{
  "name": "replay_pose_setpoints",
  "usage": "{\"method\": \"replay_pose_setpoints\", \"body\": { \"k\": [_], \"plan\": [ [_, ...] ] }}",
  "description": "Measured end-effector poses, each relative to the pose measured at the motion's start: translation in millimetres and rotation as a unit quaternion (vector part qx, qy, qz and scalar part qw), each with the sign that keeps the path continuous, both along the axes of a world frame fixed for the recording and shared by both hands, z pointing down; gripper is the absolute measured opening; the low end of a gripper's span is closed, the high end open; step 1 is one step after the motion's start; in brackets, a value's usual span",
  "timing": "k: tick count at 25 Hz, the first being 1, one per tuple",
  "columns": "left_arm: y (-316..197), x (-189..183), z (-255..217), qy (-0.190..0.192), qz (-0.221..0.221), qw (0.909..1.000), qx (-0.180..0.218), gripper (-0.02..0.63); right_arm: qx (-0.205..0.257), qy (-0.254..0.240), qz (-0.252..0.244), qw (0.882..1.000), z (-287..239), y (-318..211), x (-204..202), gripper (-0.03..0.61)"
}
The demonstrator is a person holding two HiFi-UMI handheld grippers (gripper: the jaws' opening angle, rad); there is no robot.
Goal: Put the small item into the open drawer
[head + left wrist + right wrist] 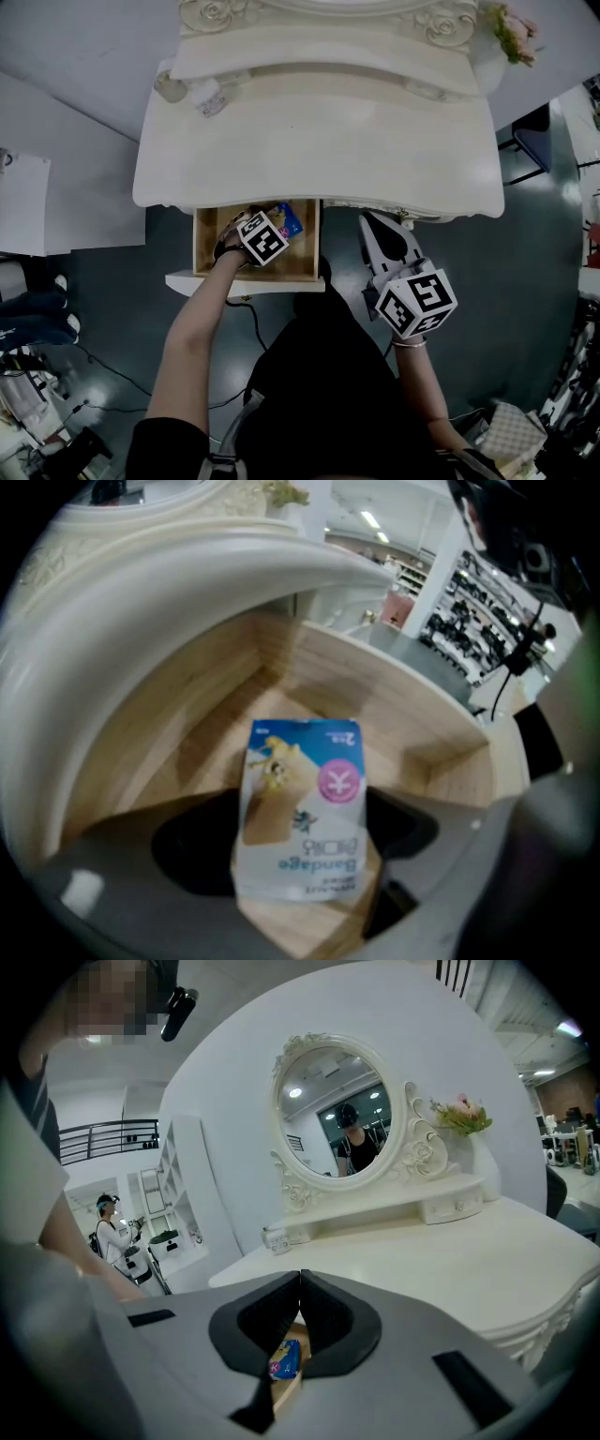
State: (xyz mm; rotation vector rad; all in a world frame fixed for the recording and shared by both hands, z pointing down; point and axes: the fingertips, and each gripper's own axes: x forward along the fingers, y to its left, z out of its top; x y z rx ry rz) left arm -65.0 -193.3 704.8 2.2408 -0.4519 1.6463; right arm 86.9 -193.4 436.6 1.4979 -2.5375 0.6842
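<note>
The small item is a blue-and-white bandage packet (302, 817). My left gripper (305, 803) is shut on it, one jaw pressing each side edge, inside the open wooden drawer (197, 714). In the head view the left gripper (270, 227) reaches into the drawer (208, 246) under the white dressing table (319, 150), with the packet (287, 220) sticking out past its marker cube. My right gripper (375, 227) hovers just right of the drawer at the table's front edge. The right gripper (300, 1283) is shut and empty; the packet (286, 1358) shows below its jaws.
Small jars (202, 92) stand at the tabletop's back left, pink flowers (511, 33) at the back right. An oval mirror (330, 1115) rises behind a low shelf. A cable (246, 319) runs over the dark floor below the drawer. White furniture (23, 202) stands at left.
</note>
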Motion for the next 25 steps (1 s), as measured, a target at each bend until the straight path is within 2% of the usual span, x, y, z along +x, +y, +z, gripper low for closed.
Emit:
{"method": "replay_pose_setpoints", "body": {
  "k": [18, 22, 25],
  "plan": [
    [-3, 4, 11, -0.011, 0.009, 0.9999, 0.002, 0.431, -0.009, 0.005, -0.012, 1.000, 7, -6, -8, 0.005],
    [-2, 4, 12, -0.011, -0.003, 0.9999, -0.004, 0.443, -0.009, 0.005, -0.019, 1.000, 7, -6, -14, 0.005],
    [-5, 3, 6, -0.004, -0.015, 0.9999, 0.007, 0.448, -0.009, 0.005, -0.023, 1.000, 7, -6, -16, 0.005]
  ]
}}
